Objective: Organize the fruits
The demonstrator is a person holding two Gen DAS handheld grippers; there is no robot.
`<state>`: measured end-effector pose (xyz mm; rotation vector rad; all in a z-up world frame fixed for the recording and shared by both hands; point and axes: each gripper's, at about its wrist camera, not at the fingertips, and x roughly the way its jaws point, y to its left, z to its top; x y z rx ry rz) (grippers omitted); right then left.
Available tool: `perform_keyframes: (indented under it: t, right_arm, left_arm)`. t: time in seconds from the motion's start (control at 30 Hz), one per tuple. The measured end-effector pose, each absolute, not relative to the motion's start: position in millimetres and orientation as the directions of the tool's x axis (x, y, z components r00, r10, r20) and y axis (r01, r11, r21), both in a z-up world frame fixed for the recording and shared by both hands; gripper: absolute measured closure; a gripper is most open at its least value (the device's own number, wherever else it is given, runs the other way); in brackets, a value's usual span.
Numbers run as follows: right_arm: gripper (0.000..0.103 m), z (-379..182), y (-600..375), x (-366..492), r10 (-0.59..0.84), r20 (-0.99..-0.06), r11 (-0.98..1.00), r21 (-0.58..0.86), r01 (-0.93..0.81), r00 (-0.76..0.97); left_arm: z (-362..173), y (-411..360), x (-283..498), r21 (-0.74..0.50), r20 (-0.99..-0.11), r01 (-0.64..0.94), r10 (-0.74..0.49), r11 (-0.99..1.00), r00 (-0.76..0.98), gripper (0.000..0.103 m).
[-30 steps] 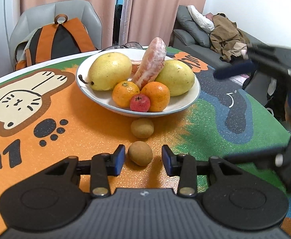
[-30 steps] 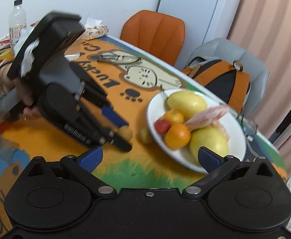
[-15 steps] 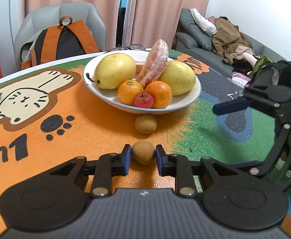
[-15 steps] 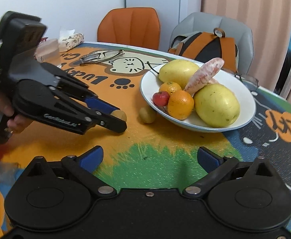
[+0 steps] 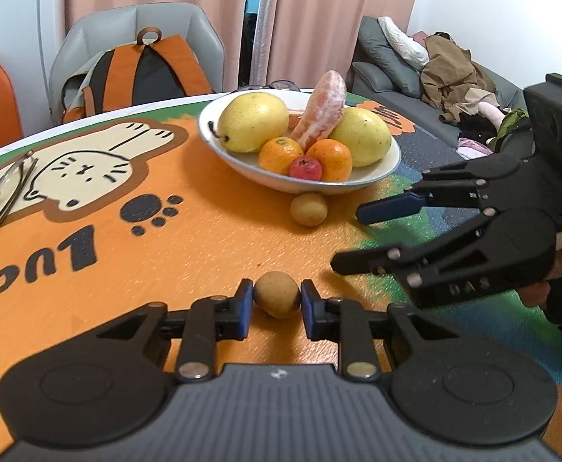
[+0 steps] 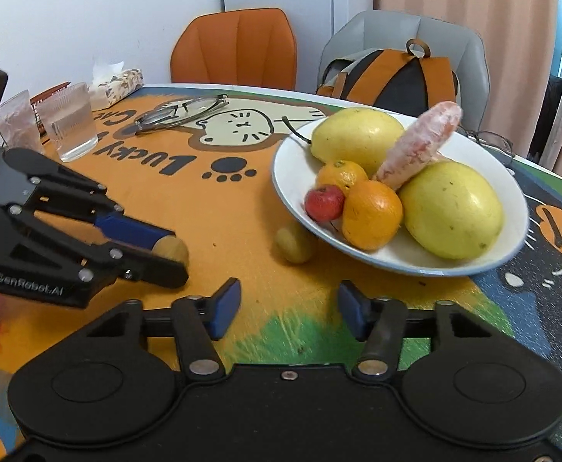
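Observation:
My left gripper [image 5: 277,300] is shut on a small brown fruit [image 5: 277,299], low over the orange mat; in the right wrist view that fruit [image 6: 172,248] shows at its fingertips. A second small brown fruit [image 5: 308,209] [image 6: 295,244] lies against the white bowl [image 5: 319,188] [image 6: 435,267]. The bowl holds two yellow pears, a peeled citrus segment [image 5: 321,109], two oranges and a small red fruit [image 6: 325,202]. My right gripper [image 6: 289,308] [image 5: 352,236] hovers short of that second fruit, its jaws closing with nothing between them.
Glasses [image 6: 183,109] lie on the cat picture, with a water glass [image 6: 71,123] and tissue pack [image 6: 117,81] beyond. Another pair of glasses [image 6: 489,140] sits behind the bowl. A backpack [image 5: 142,73] rests on the grey chair past the table edge.
The left jaws closed onto the small brown fruit and drew it back from the bowl. The right gripper rolled level, sank toward the table, and its jaws narrowed.

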<state>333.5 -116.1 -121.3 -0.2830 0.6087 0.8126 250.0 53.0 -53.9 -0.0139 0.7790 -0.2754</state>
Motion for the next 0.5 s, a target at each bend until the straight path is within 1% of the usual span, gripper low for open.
perform_keyframes:
  t: [0.03, 0.2, 0.5]
  right_arm:
    - [0.056, -121, -114, 334, 0.589, -0.603, 0.666, -0.014, -0.745, 0.538]
    - [0.061, -120, -105, 339, 0.583, -0.594, 0.681, -0.016, -0.732, 0.555]
    - [0.067, -121, -94, 338, 0.568, -0.587, 0.686, -0.049, -0.726, 0.577]
  left_arm:
    - [-54, 54, 249, -0.113, -0.692, 0.237, -0.248, 0.965, 0.678, 0.078]
    - [-56, 59, 246, -0.113, -0.693, 0.238, -0.248, 0.965, 0.677, 0.078]
    - [-55, 61, 243, -0.117, -0.688, 0.246, -0.257, 0.962, 0.679, 0.078]
